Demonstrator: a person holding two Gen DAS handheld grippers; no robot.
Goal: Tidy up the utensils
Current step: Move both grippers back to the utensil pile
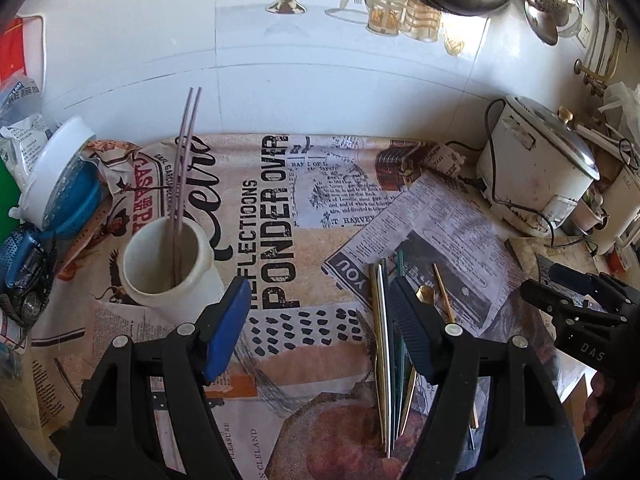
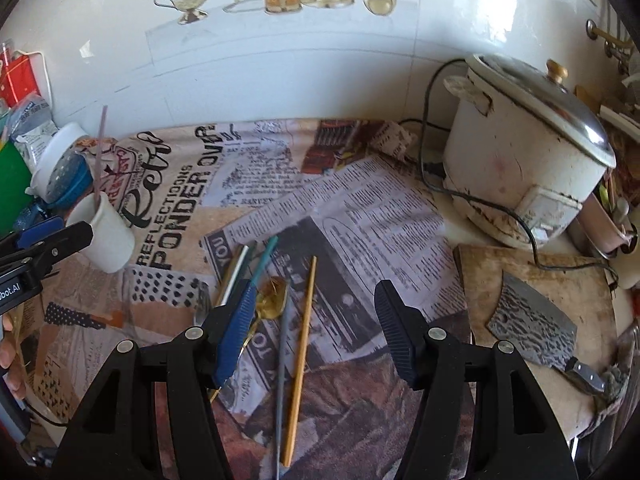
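A: Start at the left. What's in the white cup point(image 1: 168, 264)?

B: A pair of pale purple chopsticks point(image 1: 185, 160) stands in it, leaning toward the wall. So one pair is sorted, I'd judge, and the rest is not yet done. The cup sits on the printed cloth point(image 1: 280, 340) covering the bench, just beside a blue-and-white strainer tub point(image 1: 60, 176).

A: And the left hand-held gripper point(image 1: 316, 320)?

B: Spread wide, nothing between its fingers, hovering between the cup and the loose pile.

A: The pile, then.

B: Right of the cup, on the newspaper sheet point(image 2: 360, 208): a silver chopstick point(image 2: 234, 276), a teal chopstick point(image 2: 264, 256), a gold spoon point(image 2: 274, 298), a thin grey chopstick point(image 2: 282, 360) and a wooden chopstick point(image 2: 302, 344), all lying roughly lengthwise. The spoon's handle is partly hidden by a gripper finger, so I may be miscounting what lies under there.

A: Right hand-held gripper point(image 2: 316, 328)?

B: Also gaping and empty, poised over the grey and wooden sticks.

A: Next move?

B: Probably a pick from the pile. It calls for lowering the fingers to straddle one thin stick, closing near its middle so it doesn't pivot, then carrying it leftward and tipping it upright into the cup. The rice cooker point(image 2: 528, 152) and cleaver point(image 2: 536, 320) at the right are not in the way.
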